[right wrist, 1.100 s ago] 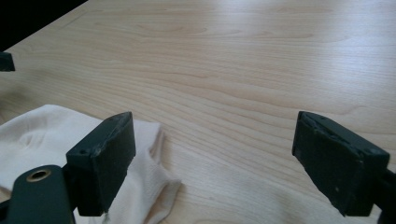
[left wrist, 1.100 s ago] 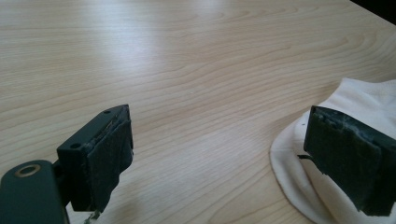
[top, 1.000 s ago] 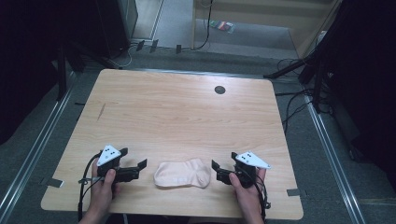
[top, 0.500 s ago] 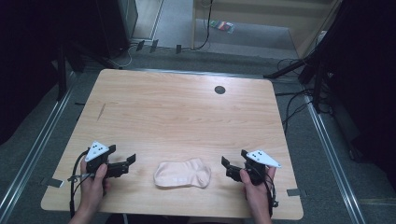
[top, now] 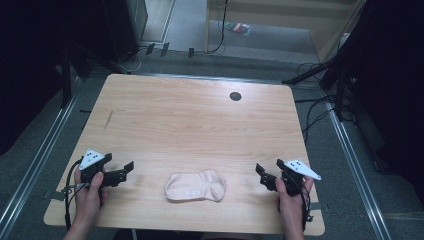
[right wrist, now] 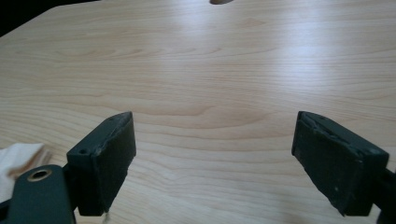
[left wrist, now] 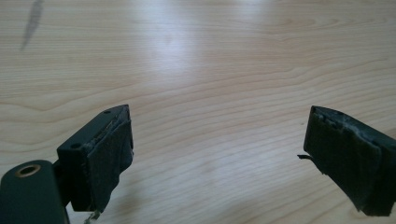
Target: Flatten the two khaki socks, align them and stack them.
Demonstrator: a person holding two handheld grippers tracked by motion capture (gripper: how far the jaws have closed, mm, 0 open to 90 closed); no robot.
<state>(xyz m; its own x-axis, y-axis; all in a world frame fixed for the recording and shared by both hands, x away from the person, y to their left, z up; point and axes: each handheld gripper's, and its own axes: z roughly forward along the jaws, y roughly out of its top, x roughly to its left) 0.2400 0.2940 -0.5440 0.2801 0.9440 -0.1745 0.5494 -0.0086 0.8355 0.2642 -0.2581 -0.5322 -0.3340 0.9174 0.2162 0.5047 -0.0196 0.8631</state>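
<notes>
The left claw (left wrist: 215, 158) hangs just above the pale wooden desk (left wrist: 210, 60), its two black jaws set wide apart with nothing between them but bare wood grain. Both pads (left wrist: 109, 161) look worn and frayed at their edges. A dark streak (left wrist: 31, 23) marks the desk near the upper left corner of the view. Soft glare brightens the wood farther off.

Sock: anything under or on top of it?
Nothing lies on the sock. It rests flat on the bare wooden table, apart from both grippers. Whatever might be beneath it is covered by the fabric.
</notes>
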